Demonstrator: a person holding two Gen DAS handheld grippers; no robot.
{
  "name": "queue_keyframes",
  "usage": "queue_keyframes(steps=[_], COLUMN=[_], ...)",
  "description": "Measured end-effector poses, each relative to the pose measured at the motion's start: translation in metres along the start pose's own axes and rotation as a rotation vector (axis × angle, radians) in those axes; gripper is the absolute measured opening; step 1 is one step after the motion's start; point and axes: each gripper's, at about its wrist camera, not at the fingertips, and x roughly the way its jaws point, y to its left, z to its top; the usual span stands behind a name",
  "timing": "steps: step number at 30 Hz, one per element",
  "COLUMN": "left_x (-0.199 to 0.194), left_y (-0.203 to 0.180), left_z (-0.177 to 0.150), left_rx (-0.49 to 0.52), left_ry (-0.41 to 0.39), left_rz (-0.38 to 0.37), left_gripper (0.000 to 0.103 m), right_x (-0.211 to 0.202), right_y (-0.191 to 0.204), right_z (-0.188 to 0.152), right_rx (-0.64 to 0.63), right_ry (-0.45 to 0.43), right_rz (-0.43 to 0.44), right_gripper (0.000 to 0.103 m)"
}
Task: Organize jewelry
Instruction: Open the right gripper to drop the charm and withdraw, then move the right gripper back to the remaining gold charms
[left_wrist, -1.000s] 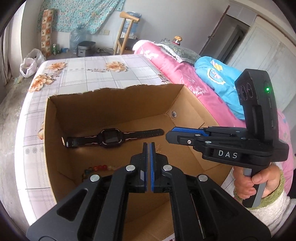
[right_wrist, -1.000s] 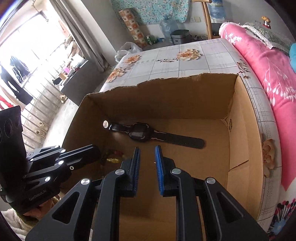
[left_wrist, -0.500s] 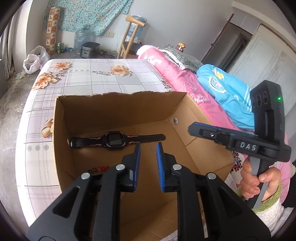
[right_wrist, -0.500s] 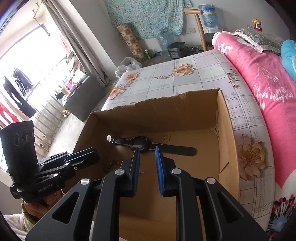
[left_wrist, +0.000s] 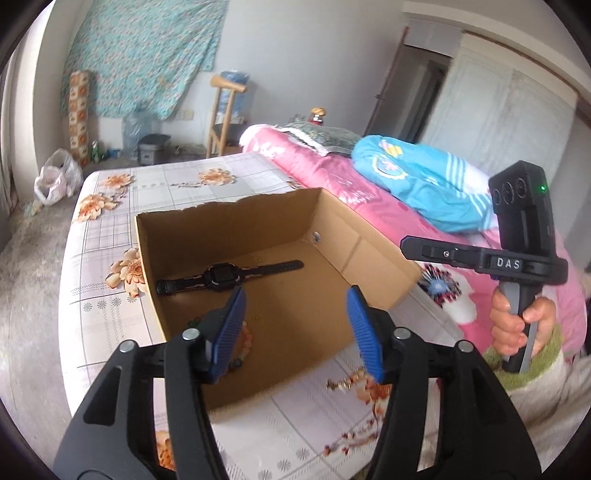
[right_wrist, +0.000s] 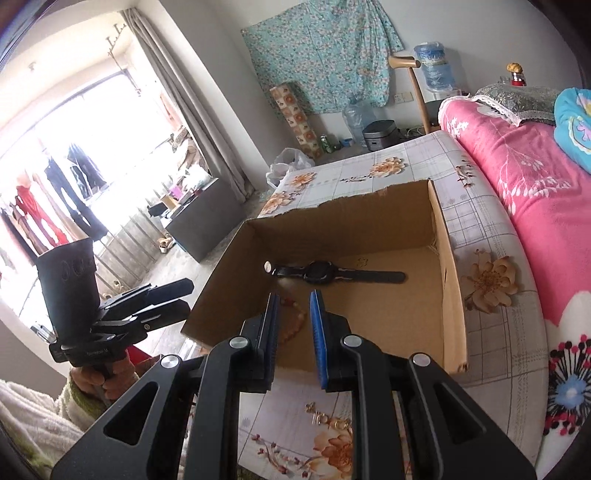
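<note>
A torn-edged cardboard box (left_wrist: 229, 210) (right_wrist: 448, 295) stands on the flowered cloth. On its floor lies a black watch (left_wrist: 221, 275) (right_wrist: 321, 273), strap stretched flat. A reddish bead bracelet (left_wrist: 246, 339) (right_wrist: 295, 326) lies nearer, partly hidden behind my fingers. Small gold pieces (left_wrist: 345, 384) (right_wrist: 325, 417) sit on the cloth in front of the box. My left gripper (left_wrist: 295, 291) (right_wrist: 186, 293) hovers over the box's near edge; its jaws are opening, with nothing between them. My right gripper (right_wrist: 295, 295) (left_wrist: 406, 243) hangs beside the box with a narrow gap between its jaws, empty.
The flowered cloth (left_wrist: 110, 236) ends at a drop to the grey floor on the left. A pink quilt (right_wrist: 517, 155) and blue blanket (left_wrist: 424, 184) lie to the right. A wooden chair (left_wrist: 221, 110) and white bag (left_wrist: 55, 177) stand beyond.
Both grippers have drawn back and up from inside the box, so its front edge and the cloth now show. The left jaws went from shut to wide apart. The right jaws kept their gap.
</note>
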Motion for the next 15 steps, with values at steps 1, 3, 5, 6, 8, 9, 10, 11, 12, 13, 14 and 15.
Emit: queue_keyframes(steps=[1, 3, 5, 6, 8, 9, 10, 11, 12, 13, 14, 15], left_x=[-0.006, -0.014, -0.019, -0.019, -0.015, -0.01, -0.004, 0.004, 0.012, 0.02, 0.027, 0.037], left_y=[-0.005, -0.015, -0.023, -0.028, -0.033, -0.035, -0.036, -0.036, -0.036, -0.036, -0.036, -0.035], left_z=[-0.007, -0.022, -0.035, -0.042, -0.054, -0.059, -0.065, -0.071, -0.076, -0.081, -0.085, -0.09], left_rx=[0.027, 0.074, 0.11, 0.123, 0.129, 0.133, 0.133, 0.13, 0.133, 0.138, 0.141, 0.139], left_ry=[0.0, 0.013, 0.033, 0.045, 0.076, 0.09, 0.104, 0.123, 0.136, 0.146, 0.159, 0.181], left_rz=[-0.006, -0.02, -0.031, -0.038, -0.05, -0.048, -0.039, -0.023, 0.001, 0.03, 0.055, 0.081], left_gripper=[0.059, 0.062, 0.063, 0.064, 0.065, 0.065, 0.065, 0.065, 0.065, 0.065, 0.064, 0.064], right_x=[-0.006, -0.013, -0.016, -0.016, -0.011, -0.007, -0.002, 0.003, 0.01, 0.018, 0.024, 0.029], right_y=[0.002, 0.003, 0.002, 0.001, -0.002, -0.002, -0.003, -0.004, -0.006, -0.007, -0.009, -0.009], right_z=[-0.011, -0.03, -0.052, -0.061, -0.078, -0.086, -0.093, -0.099, -0.106, -0.113, -0.119, -0.123], right_rx=[-0.008, -0.013, 0.001, 0.014, 0.041, 0.054, 0.06, 0.064, 0.075, 0.086, 0.097, 0.107], right_ry=[-0.004, -0.002, 0.013, 0.026, 0.056, 0.076, 0.094, 0.109, 0.133, 0.155, 0.168, 0.18], right_rz=[0.001, -0.004, -0.009, -0.005, 0.001, -0.002, -0.012, -0.023, -0.032, -0.043, -0.05, -0.048], right_gripper=[0.018, 0.018, 0.018, 0.018, 0.018, 0.018, 0.018, 0.018, 0.018, 0.018, 0.018, 0.018])
